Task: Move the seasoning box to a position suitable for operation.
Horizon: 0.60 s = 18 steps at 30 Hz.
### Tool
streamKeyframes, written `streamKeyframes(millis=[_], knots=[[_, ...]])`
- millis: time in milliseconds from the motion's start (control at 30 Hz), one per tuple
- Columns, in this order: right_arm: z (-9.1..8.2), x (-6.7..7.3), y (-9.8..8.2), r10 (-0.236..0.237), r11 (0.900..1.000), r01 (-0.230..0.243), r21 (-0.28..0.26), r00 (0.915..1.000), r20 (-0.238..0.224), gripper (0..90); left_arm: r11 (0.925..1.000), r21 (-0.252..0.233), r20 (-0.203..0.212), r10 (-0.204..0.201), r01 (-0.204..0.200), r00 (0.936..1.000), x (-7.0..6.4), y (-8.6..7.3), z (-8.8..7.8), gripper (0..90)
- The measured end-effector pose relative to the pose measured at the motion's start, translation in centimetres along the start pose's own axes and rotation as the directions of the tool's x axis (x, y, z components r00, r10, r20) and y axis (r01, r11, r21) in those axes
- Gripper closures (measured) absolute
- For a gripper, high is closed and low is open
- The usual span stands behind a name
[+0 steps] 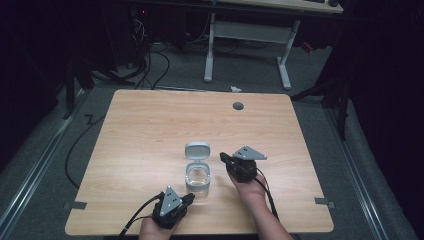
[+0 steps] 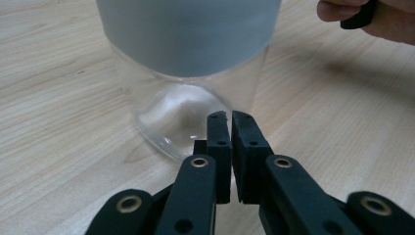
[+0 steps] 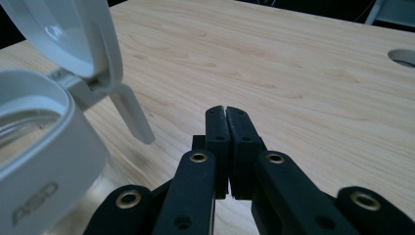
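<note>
A clear glass jar [image 1: 198,180] with a grey collar stands near the table's front middle, its hinged grey lid [image 1: 197,150] flipped up and open behind it. My left gripper [image 1: 190,198] sits just in front-left of the jar, its jaws shut with nothing between them; in the left gripper view its tips [image 2: 229,116] nearly touch the jar's glass base [image 2: 176,117]. My right gripper [image 1: 223,157] lies just right of the lid, shut and empty. In the right gripper view its tips [image 3: 226,110] point past the raised lid [image 3: 73,34] and the grey collar [image 3: 44,161].
The wooden table [image 1: 150,120] has a round grey cable hole [image 1: 238,105] at the back right. Tape tabs [image 1: 75,205] mark the front corners. A white desk frame [image 1: 250,35] and cables lie on the floor beyond the table.
</note>
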State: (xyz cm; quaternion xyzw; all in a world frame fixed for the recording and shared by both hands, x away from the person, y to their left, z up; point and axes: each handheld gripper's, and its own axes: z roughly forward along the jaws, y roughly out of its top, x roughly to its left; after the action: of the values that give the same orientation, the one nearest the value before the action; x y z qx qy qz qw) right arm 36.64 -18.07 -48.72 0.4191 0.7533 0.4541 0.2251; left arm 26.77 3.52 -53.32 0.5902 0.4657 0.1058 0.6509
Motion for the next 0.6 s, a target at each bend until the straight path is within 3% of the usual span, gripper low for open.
streamKeyframes(millis=[600], knots=[[0.7, 1.4, 3.7, -0.044, 0.997, 0.041, -0.063, 0.9984, -0.037, 90.0, 1.0, -0.009, -0.015, -0.001, 0.001, 0.9999, 0.1, 0.0, 0.2, 90.0]])
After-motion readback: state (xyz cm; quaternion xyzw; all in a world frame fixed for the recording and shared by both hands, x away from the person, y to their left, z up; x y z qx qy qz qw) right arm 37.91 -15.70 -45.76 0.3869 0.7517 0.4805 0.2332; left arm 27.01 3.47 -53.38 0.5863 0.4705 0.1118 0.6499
